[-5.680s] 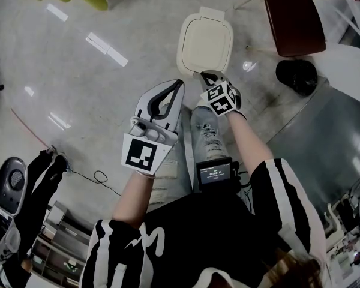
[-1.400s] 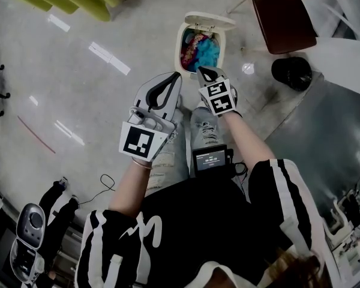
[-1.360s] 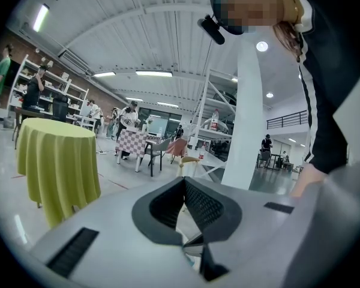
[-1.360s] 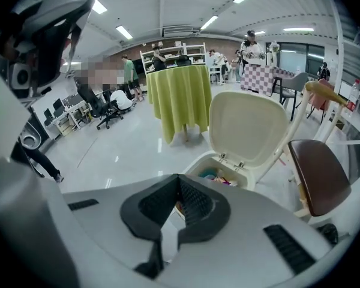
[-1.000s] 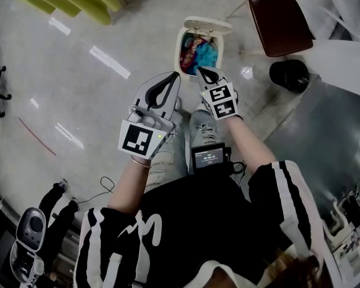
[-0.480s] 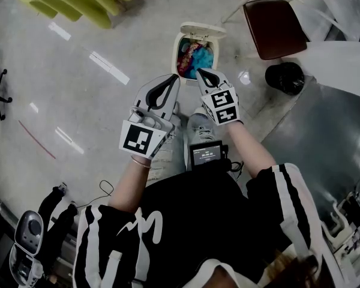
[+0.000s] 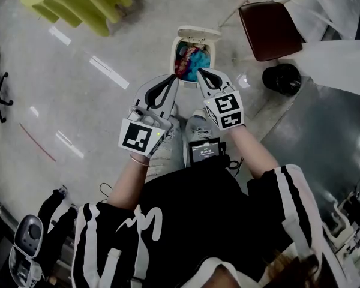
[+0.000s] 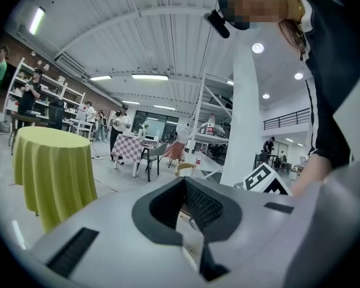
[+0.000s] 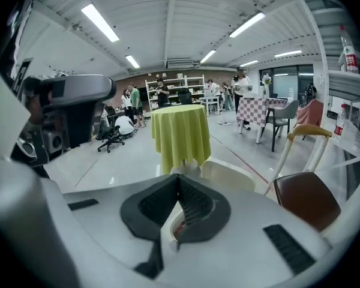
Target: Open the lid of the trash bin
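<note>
On the floor (image 7: 96, 125) the trash bin (image 7: 174, 54) stands, lid (image 7: 198, 33) raised. Near it hover left gripper (image 7: 174, 78) and right gripper (image 7: 200, 72); jaws together, empty.

Wears a black top (image 7: 186, 221) at lower centre, white stripes down both sleeves (image 7: 288, 203). Mid-frame, pale ripped jeans (image 7: 162, 161), a grey shoe (image 7: 198, 126) and a small screen (image 7: 205, 150). Pale grey left claw (image 7: 173, 80) and right claw (image 7: 200, 72), black-padded, with black-and-white marker cubes (image 7: 138, 138).

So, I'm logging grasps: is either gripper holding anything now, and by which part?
Nothing is held. The left gripper and right gripper are both shut and empty; the trash bin lid stands open.
</note>
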`<state>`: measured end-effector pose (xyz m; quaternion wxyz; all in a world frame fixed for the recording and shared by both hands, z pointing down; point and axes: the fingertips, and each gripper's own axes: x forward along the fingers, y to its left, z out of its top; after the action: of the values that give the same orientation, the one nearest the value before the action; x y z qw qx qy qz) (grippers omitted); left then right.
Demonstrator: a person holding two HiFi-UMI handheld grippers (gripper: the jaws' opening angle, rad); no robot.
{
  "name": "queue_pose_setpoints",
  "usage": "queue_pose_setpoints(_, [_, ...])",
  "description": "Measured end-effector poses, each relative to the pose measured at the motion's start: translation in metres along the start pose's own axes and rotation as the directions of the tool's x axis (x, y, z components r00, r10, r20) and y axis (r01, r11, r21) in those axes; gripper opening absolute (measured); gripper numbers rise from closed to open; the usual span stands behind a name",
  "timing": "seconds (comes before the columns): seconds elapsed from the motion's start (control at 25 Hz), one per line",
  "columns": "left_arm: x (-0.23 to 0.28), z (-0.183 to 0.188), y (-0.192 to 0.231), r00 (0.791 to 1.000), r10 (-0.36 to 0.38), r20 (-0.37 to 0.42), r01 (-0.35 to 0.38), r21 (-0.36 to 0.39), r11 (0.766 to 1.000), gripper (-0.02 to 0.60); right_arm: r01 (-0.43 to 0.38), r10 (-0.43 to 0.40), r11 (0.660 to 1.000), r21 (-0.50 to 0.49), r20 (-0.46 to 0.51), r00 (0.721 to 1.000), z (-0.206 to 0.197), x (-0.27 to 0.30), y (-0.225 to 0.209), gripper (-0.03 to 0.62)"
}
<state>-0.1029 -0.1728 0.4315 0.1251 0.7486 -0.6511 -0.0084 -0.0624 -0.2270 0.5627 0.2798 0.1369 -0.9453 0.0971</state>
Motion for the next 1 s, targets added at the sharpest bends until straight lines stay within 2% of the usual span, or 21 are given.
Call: queue_pose_setpoints(1.0, [-0.01, 0.048, -0.022, 0.998, -0.018, 0.057, 0.015, 0.041, 0.999, 0.008, 0.003, 0.004, 0.999, -0.035, 0.211, 0.977, 0.093, -0.08, 0.016, 0.006])
